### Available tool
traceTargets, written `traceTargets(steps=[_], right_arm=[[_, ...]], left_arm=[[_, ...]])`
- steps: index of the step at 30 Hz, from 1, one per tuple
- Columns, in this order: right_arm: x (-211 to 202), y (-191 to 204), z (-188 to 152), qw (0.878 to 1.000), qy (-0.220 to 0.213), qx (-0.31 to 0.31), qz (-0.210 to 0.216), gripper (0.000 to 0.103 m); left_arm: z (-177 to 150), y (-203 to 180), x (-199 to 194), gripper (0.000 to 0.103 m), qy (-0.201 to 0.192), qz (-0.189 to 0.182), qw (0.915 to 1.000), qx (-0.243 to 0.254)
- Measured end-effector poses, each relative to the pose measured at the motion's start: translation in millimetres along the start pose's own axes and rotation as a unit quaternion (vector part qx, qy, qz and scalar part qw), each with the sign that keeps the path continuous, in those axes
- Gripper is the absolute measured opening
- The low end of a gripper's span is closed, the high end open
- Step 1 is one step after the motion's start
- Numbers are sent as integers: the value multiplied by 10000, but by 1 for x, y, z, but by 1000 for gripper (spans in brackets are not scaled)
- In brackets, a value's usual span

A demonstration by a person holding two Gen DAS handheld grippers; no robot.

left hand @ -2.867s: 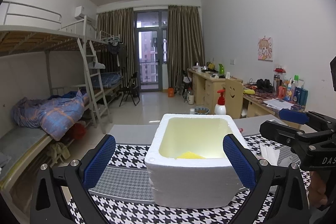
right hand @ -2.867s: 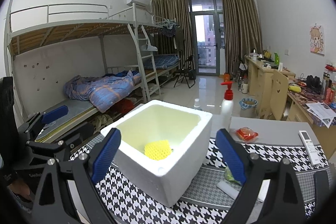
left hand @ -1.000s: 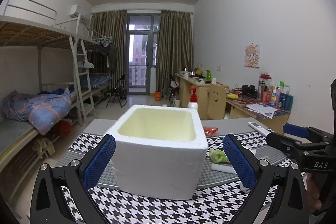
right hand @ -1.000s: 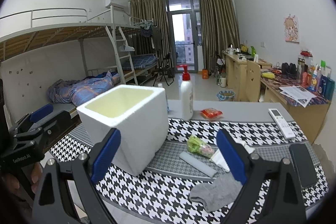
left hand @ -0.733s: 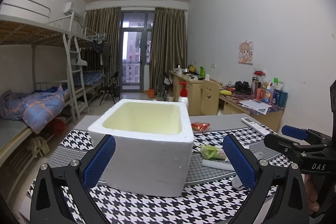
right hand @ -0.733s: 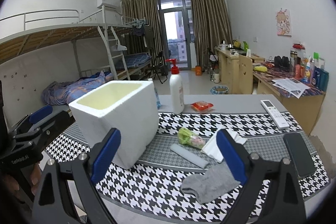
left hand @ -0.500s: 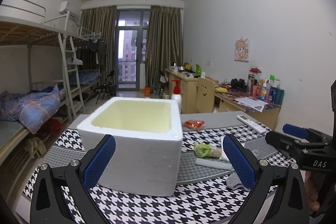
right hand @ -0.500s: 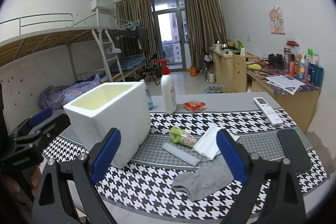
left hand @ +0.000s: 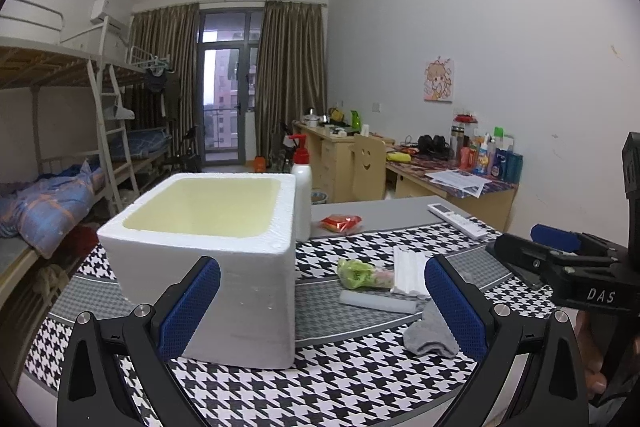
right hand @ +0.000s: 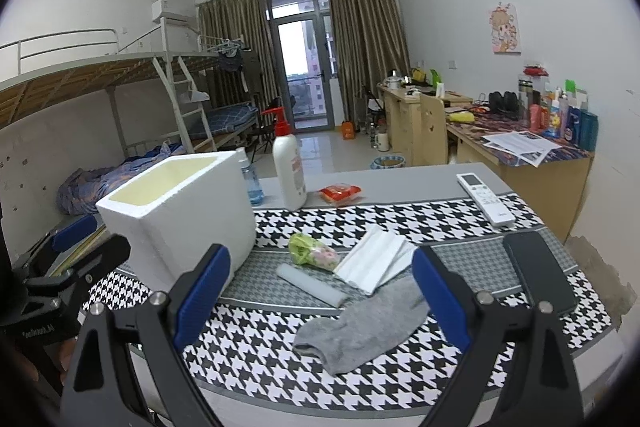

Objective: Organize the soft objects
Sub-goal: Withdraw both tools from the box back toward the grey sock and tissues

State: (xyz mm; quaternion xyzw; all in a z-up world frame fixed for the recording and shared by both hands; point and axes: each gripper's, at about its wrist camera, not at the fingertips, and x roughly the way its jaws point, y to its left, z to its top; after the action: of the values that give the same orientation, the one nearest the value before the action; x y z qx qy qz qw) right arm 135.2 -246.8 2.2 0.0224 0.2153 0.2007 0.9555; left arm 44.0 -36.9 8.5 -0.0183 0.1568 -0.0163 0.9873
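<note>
1. Four soft things lie loose on the houndstooth cloth [right hand: 400,223], so most of the sorting looks undone; the foam box [right hand: 180,211] interior is hidden from both views, so I cannot tell what it already holds.
2. Counted: one grey sock [right hand: 360,327], one green-and-pink bundle [right hand: 312,253], one pale foam strip [right hand: 312,285], one white folded foam sheet [right hand: 372,259], all just right of the box.
3. Both tools are empty: the right gripper [right hand: 320,291] hovers wide open over the sock, and the left gripper [left hand: 320,303] is equally wide, facing the box corner.
4. One sock seems the likeliest next pick.
</note>
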Motion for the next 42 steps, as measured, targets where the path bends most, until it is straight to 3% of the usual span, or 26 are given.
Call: traceTargets(steps=[26, 42], right_arm=[[23, -34, -6, 9990, 350, 145, -220, 95], [47, -55, -19, 9972, 713, 131, -192, 95]], left_arm=[[-20, -39, 33, 102, 435, -610, 9969, 249], [-28, -56, 72, 102, 825, -508, 9948, 301]])
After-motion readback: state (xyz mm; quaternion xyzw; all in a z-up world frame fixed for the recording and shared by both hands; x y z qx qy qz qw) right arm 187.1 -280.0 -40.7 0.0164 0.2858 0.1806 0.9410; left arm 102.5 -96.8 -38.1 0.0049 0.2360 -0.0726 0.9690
